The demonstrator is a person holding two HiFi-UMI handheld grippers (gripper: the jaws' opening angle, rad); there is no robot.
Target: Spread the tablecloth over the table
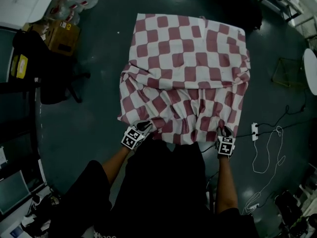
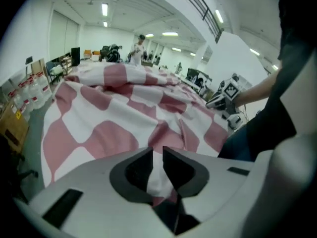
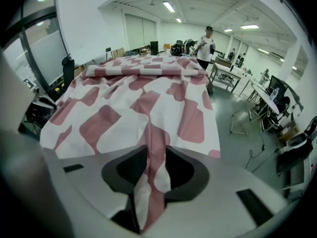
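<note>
A red-and-white checked tablecloth (image 1: 188,68) covers the table, flat at the far end and bunched in folds along the near edge. The table itself is hidden under it. My left gripper (image 1: 143,128) is at the near left corner. In the left gripper view its jaws (image 2: 157,155) stand narrow, pinching white cloth (image 2: 99,128). My right gripper (image 1: 225,131) is at the near right corner, also seen from the left gripper (image 2: 225,100). In the right gripper view its jaws (image 3: 157,152) stand wider, with a fold of the cloth (image 3: 148,93) running loosely between them.
A black chair (image 1: 49,78) and a cardboard box (image 1: 62,36) stand left of the table. On the floor to the right are a power strip (image 1: 254,131), a white cable (image 1: 270,157) and a wire-frame stand (image 1: 287,72). A person (image 3: 205,46) stands far beyond the table.
</note>
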